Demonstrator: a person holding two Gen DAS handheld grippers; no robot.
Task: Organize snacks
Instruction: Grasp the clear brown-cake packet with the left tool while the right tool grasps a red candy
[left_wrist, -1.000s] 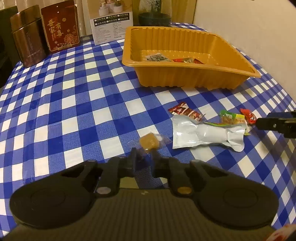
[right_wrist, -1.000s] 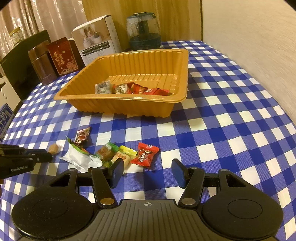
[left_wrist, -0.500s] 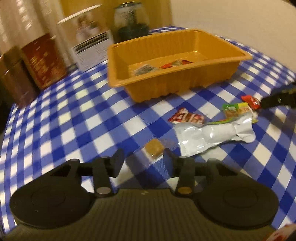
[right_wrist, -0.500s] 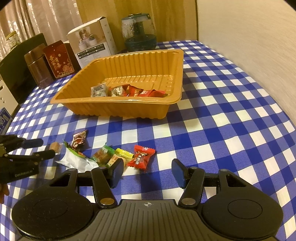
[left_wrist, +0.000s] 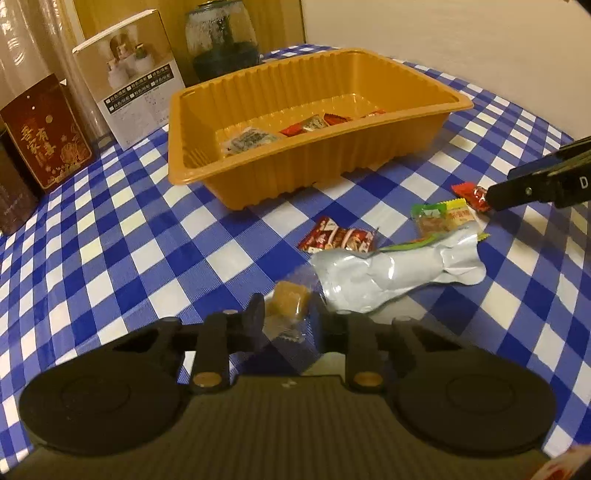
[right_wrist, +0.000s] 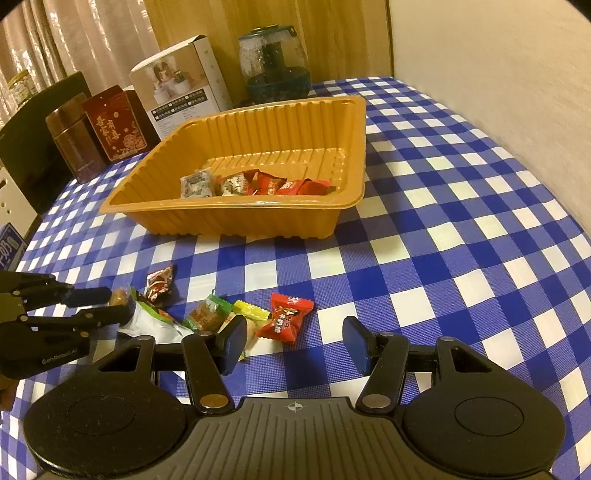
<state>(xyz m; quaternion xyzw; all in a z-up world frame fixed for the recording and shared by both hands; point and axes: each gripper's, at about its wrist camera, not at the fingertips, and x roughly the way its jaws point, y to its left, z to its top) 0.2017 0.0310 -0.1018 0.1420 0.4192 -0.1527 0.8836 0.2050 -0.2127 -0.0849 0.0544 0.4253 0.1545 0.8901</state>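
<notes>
Reopened then re-pinched: left hand-held gripper (left_wrist: 286, 319) now clamped on the caramel candy (left_wrist: 287, 303) by its wrapper, low on the bench (left_wrist: 110, 240), ready for the tray (left_wrist: 258, 177); right hand-held gripper (right_wrist: 293, 343) spread, empty, near the red candy (right_wrist: 286, 317).

Orange tray (right_wrist: 343, 201), blue-and-white checked tablecloth (right_wrist: 461, 236), red candy (right_wrist: 286, 317), silver pouch (left_wrist: 388, 277).

My left gripper (left_wrist: 286, 317) tilts downward, its jaws pinched nearly together on a small brown candy (left_wrist: 288, 301). My right gripper (right_wrist: 293, 341) angles downward too, jaws parted, gripping nothing.
</notes>
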